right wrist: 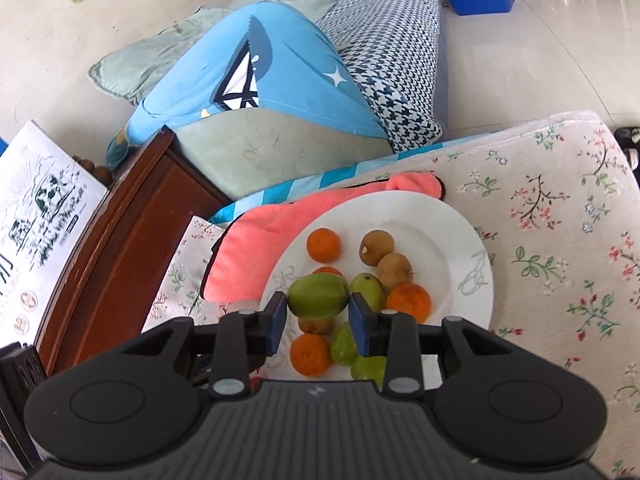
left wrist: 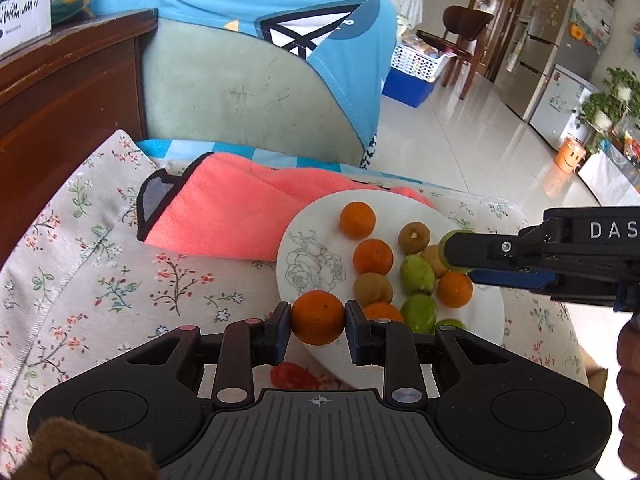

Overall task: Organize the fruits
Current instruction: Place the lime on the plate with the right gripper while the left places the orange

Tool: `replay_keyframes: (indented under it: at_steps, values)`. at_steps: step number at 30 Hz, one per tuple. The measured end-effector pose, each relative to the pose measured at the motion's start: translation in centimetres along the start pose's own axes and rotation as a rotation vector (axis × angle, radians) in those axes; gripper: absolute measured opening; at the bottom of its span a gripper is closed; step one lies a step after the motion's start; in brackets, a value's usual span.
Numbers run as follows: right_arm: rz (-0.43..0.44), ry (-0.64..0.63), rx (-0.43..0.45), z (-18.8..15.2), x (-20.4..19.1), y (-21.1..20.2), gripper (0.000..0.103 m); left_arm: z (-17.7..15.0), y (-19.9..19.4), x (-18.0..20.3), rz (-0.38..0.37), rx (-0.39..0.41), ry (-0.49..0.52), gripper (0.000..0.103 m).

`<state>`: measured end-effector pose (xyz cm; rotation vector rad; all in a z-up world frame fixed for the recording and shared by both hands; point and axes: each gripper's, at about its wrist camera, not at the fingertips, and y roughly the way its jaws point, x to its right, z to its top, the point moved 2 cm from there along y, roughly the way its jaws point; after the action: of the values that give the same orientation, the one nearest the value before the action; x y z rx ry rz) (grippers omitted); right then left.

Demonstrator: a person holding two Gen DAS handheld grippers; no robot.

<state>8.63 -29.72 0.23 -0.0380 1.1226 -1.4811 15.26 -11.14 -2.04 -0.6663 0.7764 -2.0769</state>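
A white plate (left wrist: 316, 216) with a line-drawn rose holds several oranges, brown kiwis and green fruits. My left gripper (left wrist: 318, 318) is shut on an orange (left wrist: 318, 316), held at the plate's near left rim. My right gripper (right wrist: 318, 308) is shut on a green fruit (right wrist: 318, 295) above the plate (right wrist: 460, 240). In the left wrist view the right gripper (left wrist: 454, 252) reaches in from the right over the plate, the green fruit (left wrist: 452, 236) showing at its tip. Loose oranges (right wrist: 324, 245), kiwis (right wrist: 376, 247) and green fruits (right wrist: 368, 285) lie below it.
The plate rests on a floral cloth (left wrist: 100, 280), partly on a folded coral towel (left wrist: 240, 208). A blue and green cushion (left wrist: 260, 60) stands behind, a dark wooden cabinet (left wrist: 60, 92) with a white box at the left. A red tomato piece (left wrist: 292, 376) lies under my left gripper.
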Motion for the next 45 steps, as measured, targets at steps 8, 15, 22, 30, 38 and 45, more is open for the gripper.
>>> replay_keyframes:
  at_steps: [8,15,22,30,38,45]
  values:
    - [-0.003,0.024,0.017,0.2,0.0,0.6,0.036,0.4,0.7,0.6,0.008,0.005,-0.045,0.029]
    - [-0.001,0.005,0.027,0.3,-0.2,0.2,0.036,1.0,-0.2,0.2,0.024,0.033,-0.082,0.032]
    - [-0.004,-0.038,0.018,0.0,-0.6,0.0,0.036,1.4,-1.0,-0.8,0.041,0.036,-0.117,0.033]
    - [0.01,-0.149,-0.028,-1.7,-2.1,-0.1,0.036,1.3,-1.6,-2.2,0.069,0.026,-0.136,0.034]
    - [0.056,-0.268,-0.096,-4.2,-3.7,-0.2,0.036,0.9,-2.2,-3.2,0.109,0.019,-0.123,0.046]
    - [0.111,-0.385,-0.177,-7.0,-5.4,0.7,0.036,0.2,-2.2,-4.1,0.148,-0.024,-0.107,0.061]
